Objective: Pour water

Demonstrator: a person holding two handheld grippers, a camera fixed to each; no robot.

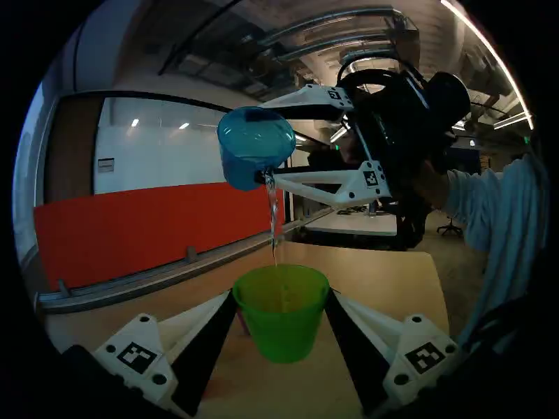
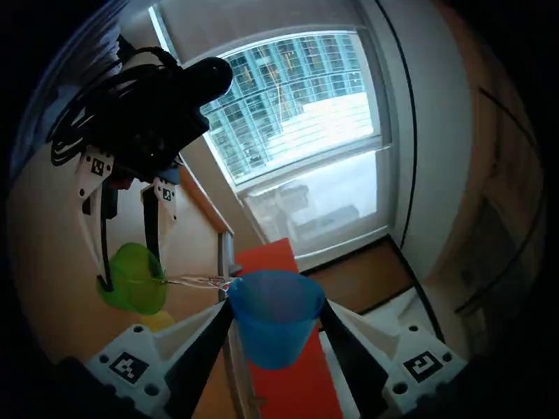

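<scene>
This looks like an open-plan office. The ceiling is left exposed, with bare pipes [image 1: 328, 31] and long strip lights [image 1: 489, 49]. A glossy partition wall [image 1: 161, 146] has a red band [image 1: 140, 223] along its lower half. Farther back stand desks [image 1: 356, 222] and a wheeled office chair [image 1: 451, 227]. A pale wooden table [image 1: 391, 272] stands in front, and a tall window [image 2: 321, 202] looks onto a high-rise facade [image 2: 293, 91]
</scene>
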